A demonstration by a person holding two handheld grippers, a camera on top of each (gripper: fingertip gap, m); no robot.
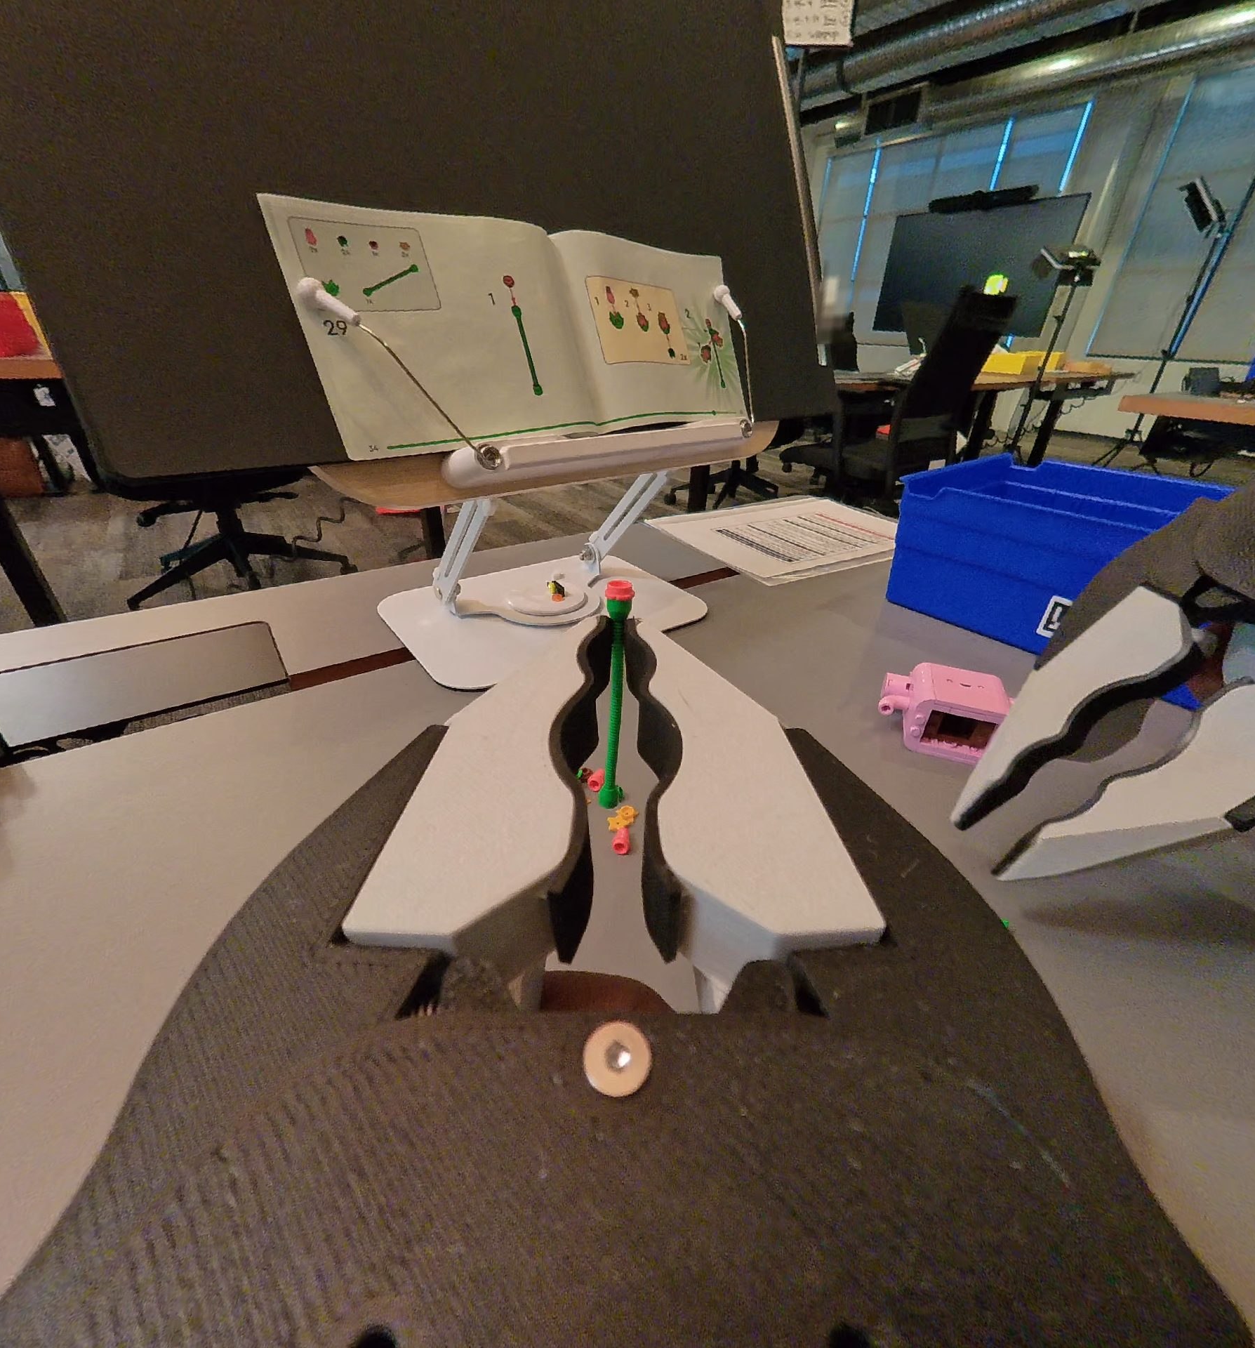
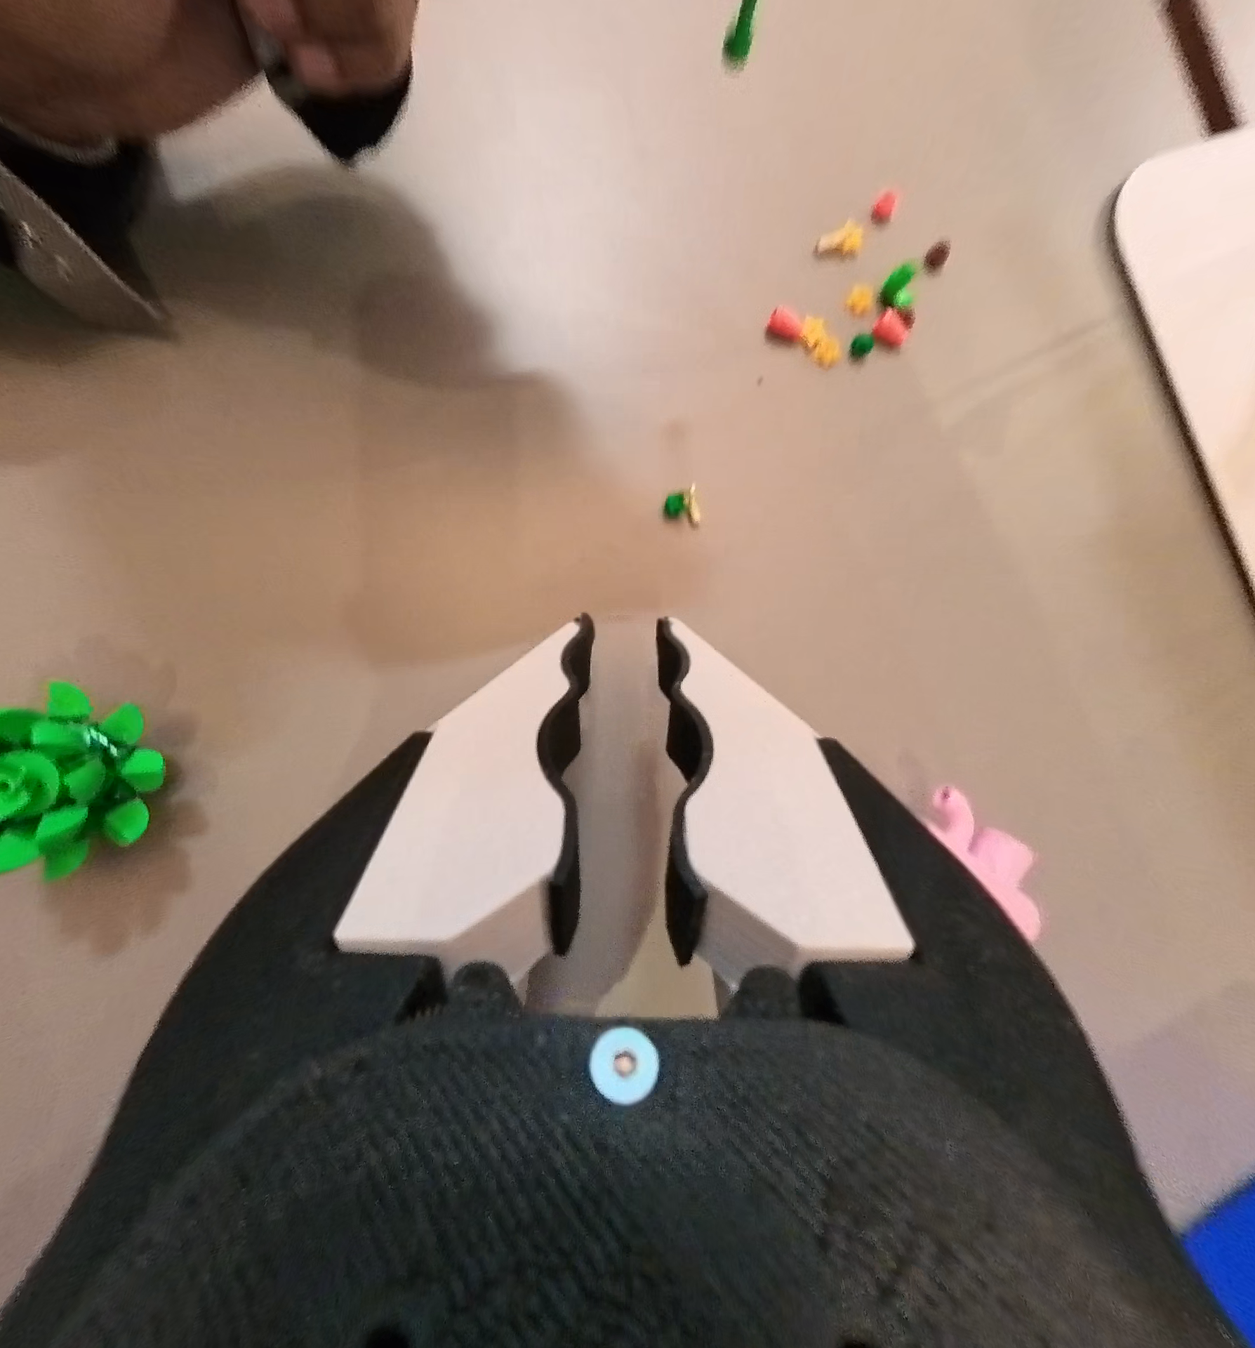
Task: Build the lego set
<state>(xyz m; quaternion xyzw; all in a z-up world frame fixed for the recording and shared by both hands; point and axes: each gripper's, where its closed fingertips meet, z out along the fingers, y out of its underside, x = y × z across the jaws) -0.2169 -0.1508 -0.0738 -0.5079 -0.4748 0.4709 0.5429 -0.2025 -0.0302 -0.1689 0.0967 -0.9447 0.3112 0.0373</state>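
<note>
My left gripper [image 1: 619, 624] is shut at its tips on a thin green stem [image 1: 615, 700] with a red flower piece [image 1: 619, 591] on its top end. The stem runs back between the fingers, and its lower end also shows in the right wrist view [image 2: 740, 36]. Small loose pink, yellow and green pieces [image 1: 621, 824] lie on the table beneath it. My right gripper [image 2: 621, 620] is open and empty, tilted down over the table. A tiny green and gold piece [image 2: 681, 505] lies just ahead of its tips. The pile of small pieces [image 2: 858, 299] lies farther off to the right.
An open instruction booklet [image 1: 522, 321] rests on a white stand [image 1: 537, 605]. A blue bin [image 1: 1033, 540] and a pink build [image 1: 945, 711] are on the right. A green leafy assembly [image 2: 48, 780] lies left of the right gripper. A person's hand [image 2: 172, 58] shows top left. The left gripper's tips are roughly 15 centimeters from the right gripper's.
</note>
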